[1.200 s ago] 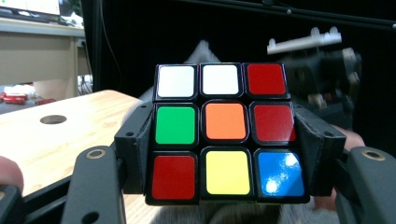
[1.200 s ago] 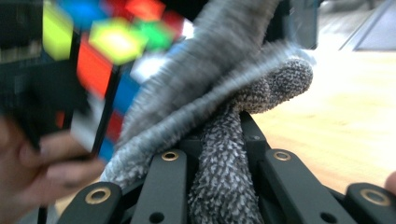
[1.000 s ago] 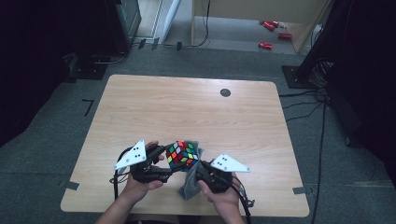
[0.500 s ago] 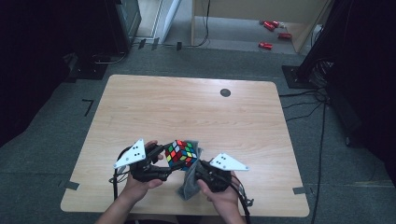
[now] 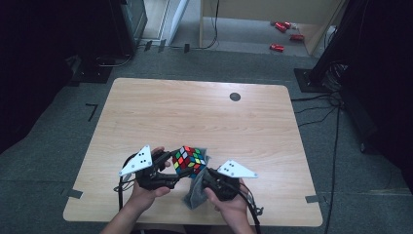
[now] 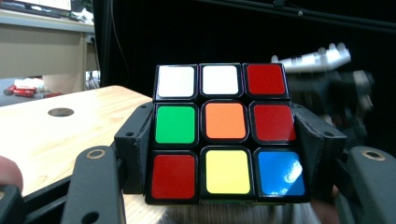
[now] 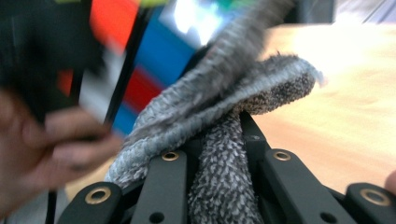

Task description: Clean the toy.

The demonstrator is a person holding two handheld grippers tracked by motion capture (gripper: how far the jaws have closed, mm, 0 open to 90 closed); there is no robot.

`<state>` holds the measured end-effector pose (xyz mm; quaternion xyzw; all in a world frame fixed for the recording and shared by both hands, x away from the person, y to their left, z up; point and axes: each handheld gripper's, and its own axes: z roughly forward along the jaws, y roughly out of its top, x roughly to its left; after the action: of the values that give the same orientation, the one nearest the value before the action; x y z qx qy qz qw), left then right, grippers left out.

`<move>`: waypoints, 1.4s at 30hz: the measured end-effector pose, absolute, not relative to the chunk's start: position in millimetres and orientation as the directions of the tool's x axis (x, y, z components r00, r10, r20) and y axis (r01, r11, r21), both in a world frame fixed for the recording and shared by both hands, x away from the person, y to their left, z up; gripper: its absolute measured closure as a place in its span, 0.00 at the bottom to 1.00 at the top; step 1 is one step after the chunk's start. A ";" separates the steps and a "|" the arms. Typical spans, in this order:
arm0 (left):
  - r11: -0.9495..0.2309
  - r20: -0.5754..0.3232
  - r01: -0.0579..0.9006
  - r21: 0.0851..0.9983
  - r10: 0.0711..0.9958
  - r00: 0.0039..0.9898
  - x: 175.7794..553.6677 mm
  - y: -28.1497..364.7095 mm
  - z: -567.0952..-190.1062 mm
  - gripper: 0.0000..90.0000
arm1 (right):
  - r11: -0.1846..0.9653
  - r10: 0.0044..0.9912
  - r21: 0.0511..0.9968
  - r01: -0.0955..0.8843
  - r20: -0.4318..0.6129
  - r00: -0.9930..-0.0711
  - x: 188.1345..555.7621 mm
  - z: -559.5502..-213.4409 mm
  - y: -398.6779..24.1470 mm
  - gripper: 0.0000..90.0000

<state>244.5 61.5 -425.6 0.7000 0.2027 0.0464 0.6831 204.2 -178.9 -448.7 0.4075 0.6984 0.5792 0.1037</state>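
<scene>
Pale wood worktop [image 5: 204, 114], rounded corners, one dark round hole [image 5: 235, 96] toward the far edge; grey floor around it, red items [image 5: 277, 47] on the floor beyond.

Left gripper [image 5: 171, 163]: high view places it at the near edge, fingers clamped on opposite sides of a scrambled puzzle cube [image 5: 190, 160], held above the worktop. The left gripper view adds the near face of the cube [image 6: 226, 135]: white, white, red; green, orange, red; red, yellow, blue, with a black finger [image 6: 135, 149] pressed against either flank.

Right gripper [image 5: 203, 176]: just right of the cube, fingers closed tight on a grey cloth [image 5: 196, 192]. The right gripper view shows the cloth [image 7: 224, 154] bunched between the fingers and lying against the blurred cube [image 7: 140, 60].

Compared with a second ago: both hands, cube and cloth sit as they did.
</scene>
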 end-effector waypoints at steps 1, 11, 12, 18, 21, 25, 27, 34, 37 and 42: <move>0.019 -0.213 0.221 0.975 0.354 0.911 244.8 62.0 -425.6 0.38 | 0.024 0.678 0.891 0.454 0.319 -0.662 203.1 -452.0 -172.7 0.86; 0.075 -0.250 0.240 0.968 0.383 0.889 244.8 63.7 -425.4 0.38 | -0.098 0.686 0.889 0.448 0.386 -0.617 205.8 -445.0 -186.7 0.86; 0.095 -0.263 0.246 0.965 0.397 0.879 244.8 63.0 -425.0 0.38 | -0.090 0.680 0.887 0.452 0.387 -0.623 205.1 -446.2 -184.1 0.86; 0.134 -0.285 0.252 0.958 0.439 0.852 242.5 56.1 -431.2 0.38 | -0.050 0.633 0.874 0.484 0.402 -0.662 200.5 -455.8 -157.5 0.86; 0.127 -0.300 0.272 0.954 0.450 0.841 241.1 48.9 -436.8 0.38 | -0.077 0.609 0.858 0.508 0.444 -0.657 201.3 -455.8 -154.5 0.86; 0.125 -0.311 0.286 0.950 0.455 0.834 239.4 43.3 -441.7 0.38 | -0.076 0.598 0.850 0.521 0.457 -0.659 202.0 -457.1 -153.5 0.86; 0.135 -0.312 0.282 0.950 0.457 0.833 238.8 43.8 -440.5 0.38 | -0.087 0.598 0.846 0.526 0.467 -0.651 204.2 -456.9 -158.8 0.86; 0.132 -0.299 0.269 0.954 0.471 0.830 236.9 43.9 -440.6 0.38 | -0.165 0.593 0.802 0.574 0.546 -0.592 208.7 -463.5 -167.4 0.86; 0.108 -0.276 0.257 0.960 0.492 0.826 235.8 42.2 -442.0 0.38 | -0.147 0.569 0.805 0.575 0.545 -0.616 204.5 -459.7 -160.6 0.86; 0.128 -0.270 0.238 0.963 0.501 0.823 235.2 47.2 -437.5 0.38 | -0.150 0.571 0.812 0.564 0.537 -0.621 205.7 -455.2 -166.0 0.86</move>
<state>235.2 47.2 -437.5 0.6537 0.2825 0.0944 0.6957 205.7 -166.0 -455.2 0.4351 0.6519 0.6211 0.0030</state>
